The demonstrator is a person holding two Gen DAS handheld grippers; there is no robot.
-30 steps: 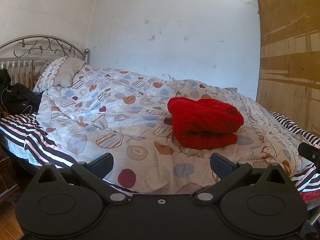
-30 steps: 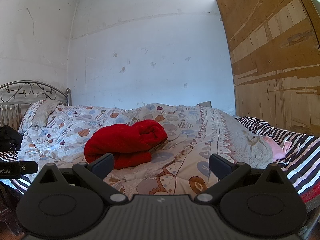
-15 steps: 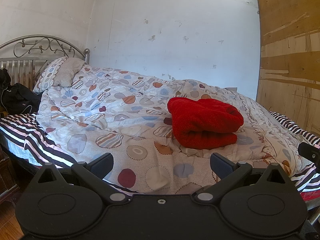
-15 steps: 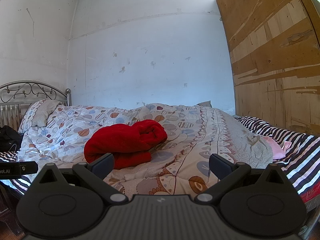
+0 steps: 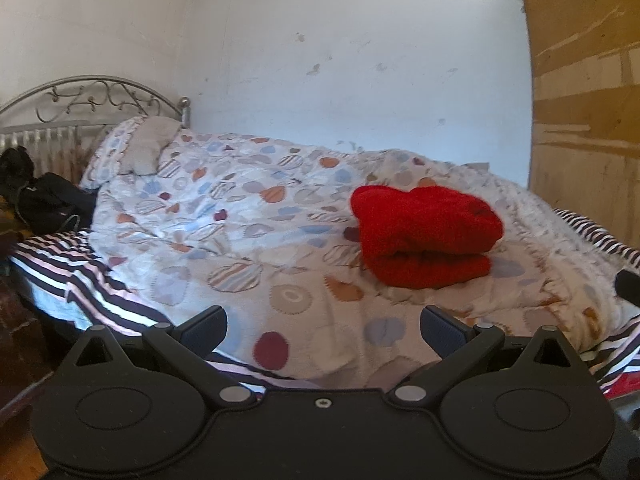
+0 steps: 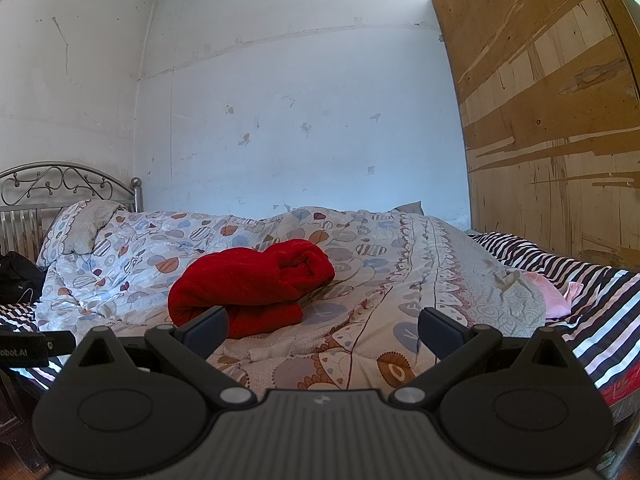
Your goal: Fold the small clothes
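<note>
A red fleece garment (image 5: 426,236) lies folded in a thick bundle on the patterned quilt (image 5: 240,248) of the bed; it also shows in the right wrist view (image 6: 248,284). My left gripper (image 5: 323,326) is open and empty, held back from the bed's near edge, well short of the garment. My right gripper (image 6: 323,326) is open and empty too, near the bed edge, with the garment ahead to its left.
A metal headboard (image 5: 92,96) and pillow (image 5: 136,148) stand at the left. A black bag (image 5: 44,204) lies beside the bed. A wooden panel (image 6: 552,120) rises at the right. A pink cloth (image 6: 548,294) lies on the striped sheet (image 6: 592,292).
</note>
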